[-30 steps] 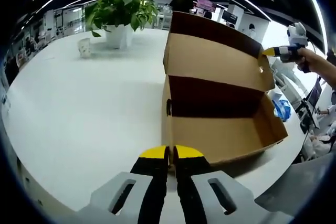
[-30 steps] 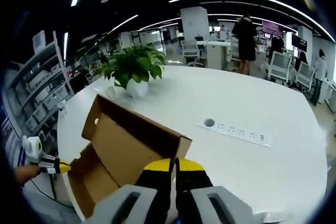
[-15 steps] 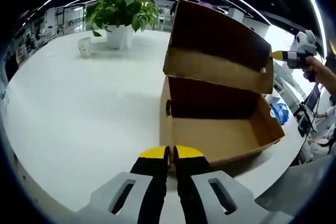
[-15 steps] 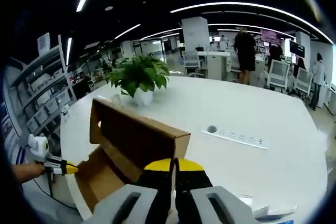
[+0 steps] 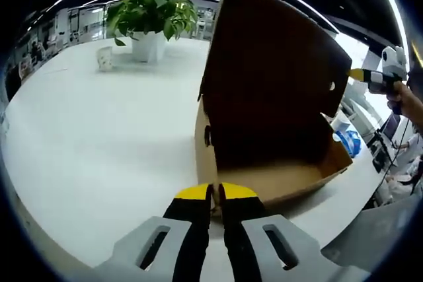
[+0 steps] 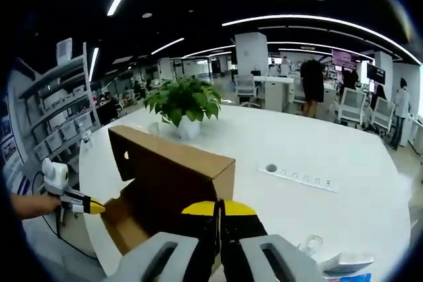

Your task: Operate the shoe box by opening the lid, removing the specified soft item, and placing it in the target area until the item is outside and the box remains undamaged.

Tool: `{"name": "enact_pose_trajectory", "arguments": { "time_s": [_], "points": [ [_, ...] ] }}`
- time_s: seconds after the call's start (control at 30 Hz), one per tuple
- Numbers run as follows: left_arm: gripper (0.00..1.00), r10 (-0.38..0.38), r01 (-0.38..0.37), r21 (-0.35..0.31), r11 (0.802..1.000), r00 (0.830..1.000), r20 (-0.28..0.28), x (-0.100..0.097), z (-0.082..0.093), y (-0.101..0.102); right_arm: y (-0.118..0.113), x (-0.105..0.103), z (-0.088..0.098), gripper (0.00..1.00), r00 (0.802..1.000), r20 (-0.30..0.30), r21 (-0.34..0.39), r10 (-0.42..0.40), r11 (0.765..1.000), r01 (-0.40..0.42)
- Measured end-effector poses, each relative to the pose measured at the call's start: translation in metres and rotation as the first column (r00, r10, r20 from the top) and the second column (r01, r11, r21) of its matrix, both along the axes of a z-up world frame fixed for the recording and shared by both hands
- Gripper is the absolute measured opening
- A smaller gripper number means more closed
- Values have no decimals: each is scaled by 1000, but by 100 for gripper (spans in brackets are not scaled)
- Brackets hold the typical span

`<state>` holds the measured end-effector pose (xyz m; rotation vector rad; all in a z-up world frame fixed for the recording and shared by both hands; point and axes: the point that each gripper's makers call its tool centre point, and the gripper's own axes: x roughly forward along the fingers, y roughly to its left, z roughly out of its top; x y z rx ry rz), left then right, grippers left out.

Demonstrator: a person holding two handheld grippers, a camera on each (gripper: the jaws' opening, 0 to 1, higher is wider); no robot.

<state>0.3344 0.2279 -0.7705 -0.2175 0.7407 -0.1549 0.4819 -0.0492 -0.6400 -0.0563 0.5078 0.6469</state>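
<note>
A brown cardboard shoe box stands on the white table. Its hinged lid is raised steeply over the opening and shades the inside. The strip of box floor that shows is bare. My left gripper is shut on the box's near corner wall. In the right gripper view it appears at the box's left end. My right gripper is shut on the lid's free edge. In the left gripper view it appears as a yellow tip at the lid's right edge, with a hand behind it.
A potted plant and a small cup stand at the table's far side. A socket strip is set into the tabletop. A clear wrapper lies near the table edge. People and desks fill the background.
The lid has swung up from leaning back to standing steeply over the box, carried by the right gripper. The left gripper has kept its place at the box corner.
</note>
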Motion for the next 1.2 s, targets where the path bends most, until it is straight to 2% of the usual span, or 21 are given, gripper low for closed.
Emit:
{"name": "enact_pose_trajectory", "arguments": {
  "time_s": [0.23,0.27,0.5,0.6,0.9,1.2],
  "points": [
    [3,2,-2,-4,1000,1000,5,1,0,0,-1,-17,-2,0,1000,17,15,1,1000,-2],
    [3,3,-3,-5,1000,1000,7,1,0,0,-2,-26,-4,0,1000,24,17,4,1000,-4],
    [3,-9,9,-3,1000,1000,17,0,0,-1,-4,-41,-10,0,1000,22,30,1,1000,-2],
    [4,-6,6,-6,1000,1000,29,0,0,-1,-6,-49,-14,0,1000,14,61,-18,998,18],
    [5,-18,18,-4,1000,999,47,0,1,-1,-6,-61,-20,0,999,-2,101,-43,994,43],
    [4,-22,21,9,1000,997,75,-1,10,2,-5,-71,-26,0,1000,-7,94,-29,995,29]
  ]
}}
